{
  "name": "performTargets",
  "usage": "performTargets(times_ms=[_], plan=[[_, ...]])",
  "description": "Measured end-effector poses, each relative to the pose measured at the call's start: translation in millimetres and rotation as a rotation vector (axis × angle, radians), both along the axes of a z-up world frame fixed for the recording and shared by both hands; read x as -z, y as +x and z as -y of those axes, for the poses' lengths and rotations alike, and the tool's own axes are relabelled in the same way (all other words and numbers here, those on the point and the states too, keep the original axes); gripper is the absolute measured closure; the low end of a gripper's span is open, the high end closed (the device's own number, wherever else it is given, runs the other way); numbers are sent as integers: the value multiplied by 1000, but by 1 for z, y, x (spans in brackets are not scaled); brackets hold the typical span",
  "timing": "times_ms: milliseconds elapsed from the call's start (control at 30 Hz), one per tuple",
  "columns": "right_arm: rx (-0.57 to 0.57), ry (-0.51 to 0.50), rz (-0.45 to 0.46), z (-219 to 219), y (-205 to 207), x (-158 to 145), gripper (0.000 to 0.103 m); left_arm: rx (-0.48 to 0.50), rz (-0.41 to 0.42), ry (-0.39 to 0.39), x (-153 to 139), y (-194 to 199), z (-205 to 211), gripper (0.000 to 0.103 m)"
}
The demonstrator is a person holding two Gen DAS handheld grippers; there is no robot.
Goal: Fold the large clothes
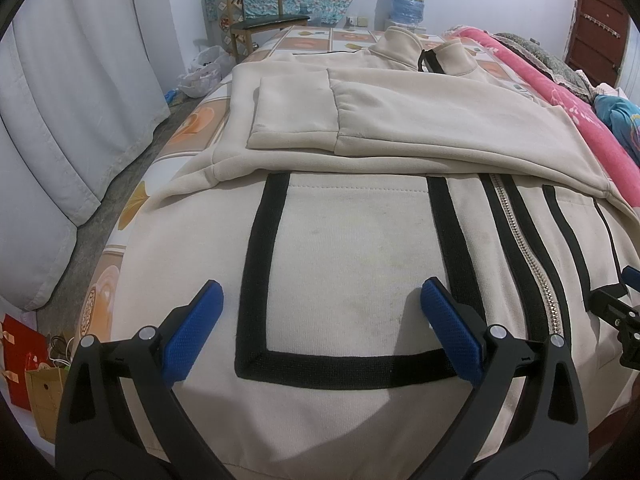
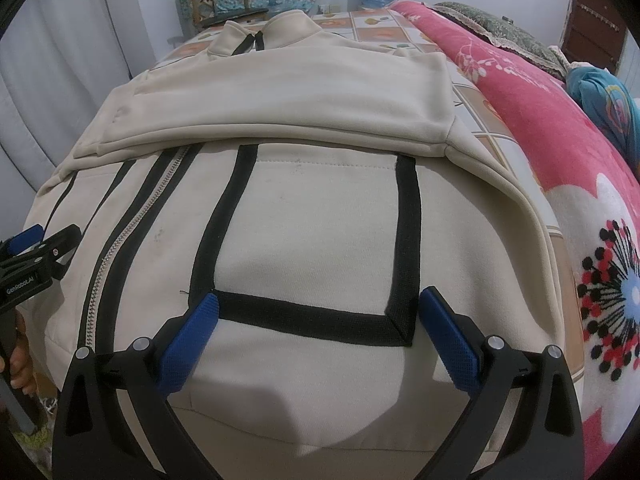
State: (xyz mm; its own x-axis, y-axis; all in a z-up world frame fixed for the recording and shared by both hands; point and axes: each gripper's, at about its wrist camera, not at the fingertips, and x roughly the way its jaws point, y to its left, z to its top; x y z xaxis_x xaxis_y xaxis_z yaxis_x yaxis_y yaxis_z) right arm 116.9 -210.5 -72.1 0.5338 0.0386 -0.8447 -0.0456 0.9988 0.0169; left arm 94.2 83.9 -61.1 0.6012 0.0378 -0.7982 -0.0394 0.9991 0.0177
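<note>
On the bed: we have the cream zip jacket (image 1: 352, 240) flat on the tiled sheet (image 1: 192, 128), sleeves folded across its chest.
Long axis: near hem to far collar (image 2: 272, 32), straight ahead of us.
Left gripper (image 1: 320, 304): spread, empty, over the left pocket.
Right gripper (image 2: 318, 310): spread, empty, over the right pocket.
Nearer hand: neither; both flank the zipper (image 1: 528, 252).
Right: pink blanket (image 2: 540, 128).

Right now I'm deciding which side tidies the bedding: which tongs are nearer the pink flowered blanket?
Right. The right tongs hover over the cream zip-up jacket's pocket beside the pink flowered blanket; the left tongs sit across the zipper, farther away.
</note>
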Motion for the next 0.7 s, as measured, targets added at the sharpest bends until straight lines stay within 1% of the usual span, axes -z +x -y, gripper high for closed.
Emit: performTargets(times_ms=[700], plan=[[-3,0,6,2,0,-1,6,-1,0,0,0,0,0,7]])
